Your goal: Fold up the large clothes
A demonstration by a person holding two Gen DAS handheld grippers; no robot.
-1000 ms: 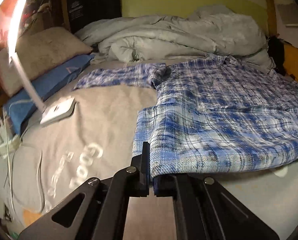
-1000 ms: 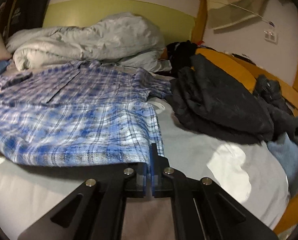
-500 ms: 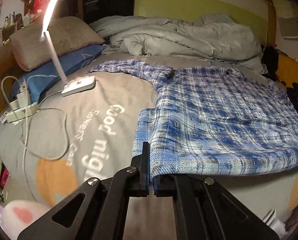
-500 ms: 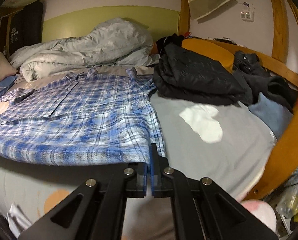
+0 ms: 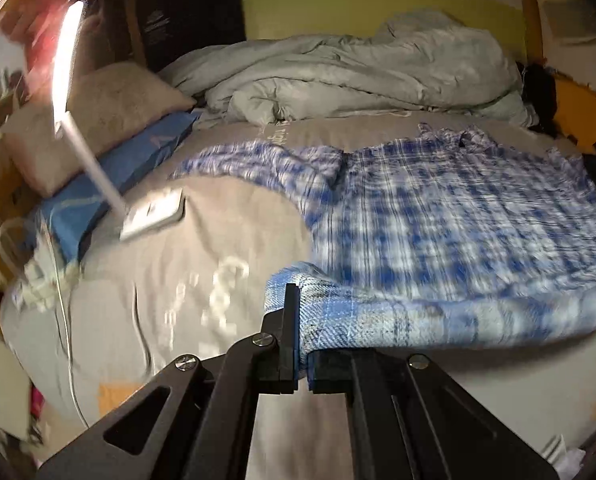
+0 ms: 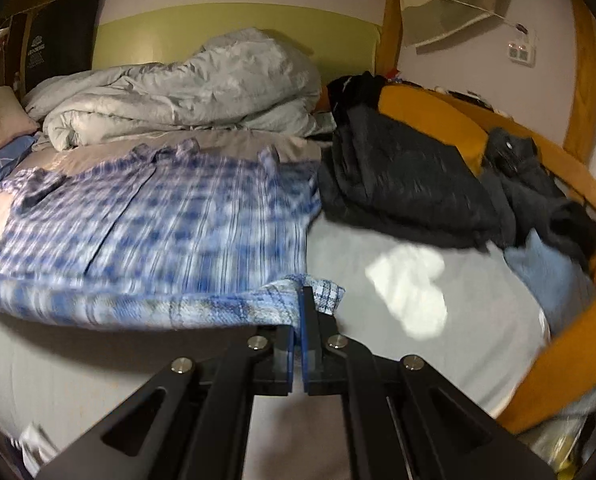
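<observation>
A blue and white plaid shirt (image 5: 449,216) lies spread on the grey bed sheet (image 5: 202,264), collar toward the far duvet, one sleeve stretched out to the left. My left gripper (image 5: 299,344) is shut on the shirt's near left hem corner, which is lifted and rolled over. In the right wrist view the same shirt (image 6: 170,216) fills the left half. My right gripper (image 6: 299,336) is shut on the near right hem corner, also raised off the sheet. The hem hangs taut between the two grippers. Both views are motion blurred.
A crumpled grey duvet (image 5: 357,72) lies at the head of the bed. A lit desk lamp (image 5: 86,148), a pillow (image 5: 86,120) and cables sit at the left. Dark jackets (image 6: 409,176) and a wooden bed rail (image 6: 569,344) bound the right side.
Both grippers have lifted the hem and carried it toward the collar; the near edge now curls over the shirt body. The bed had looked farther off half a second ago.
</observation>
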